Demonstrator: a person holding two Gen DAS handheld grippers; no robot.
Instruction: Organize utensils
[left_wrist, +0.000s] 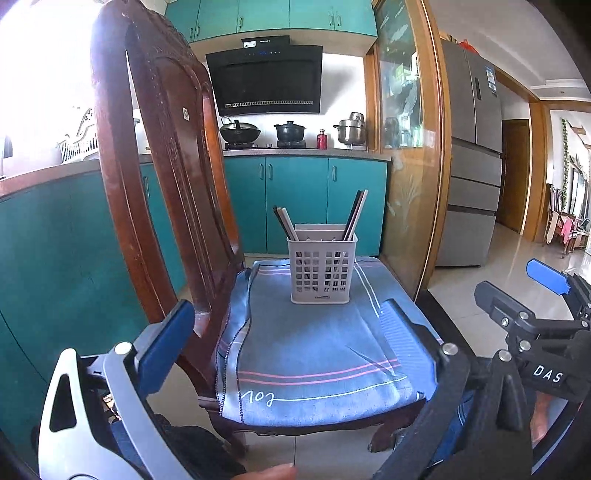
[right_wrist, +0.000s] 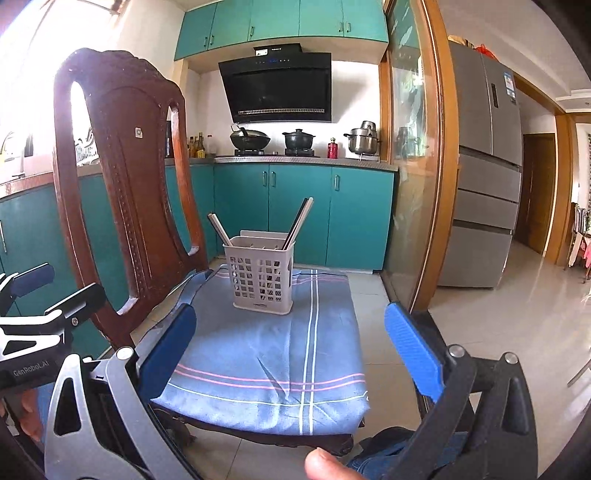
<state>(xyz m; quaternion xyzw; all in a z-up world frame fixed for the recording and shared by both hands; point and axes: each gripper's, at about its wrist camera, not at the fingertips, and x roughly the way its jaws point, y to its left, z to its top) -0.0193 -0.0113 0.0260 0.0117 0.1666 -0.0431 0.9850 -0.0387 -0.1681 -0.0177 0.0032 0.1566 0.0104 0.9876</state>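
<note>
Kitchen bottles (right_wrist: 199, 144) show only right-side; perhaps 4 chopsticks (right_wrist: 300, 221).

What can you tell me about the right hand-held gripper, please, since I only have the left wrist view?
Observer: The right hand-held gripper is open. Its blue fingers are wide apart with nothing between them.
Operator: Thank you. Is the chair back hiding anything on the counter?
Observer: Yes, a row of bottles stands there, just left of the wok.
</note>
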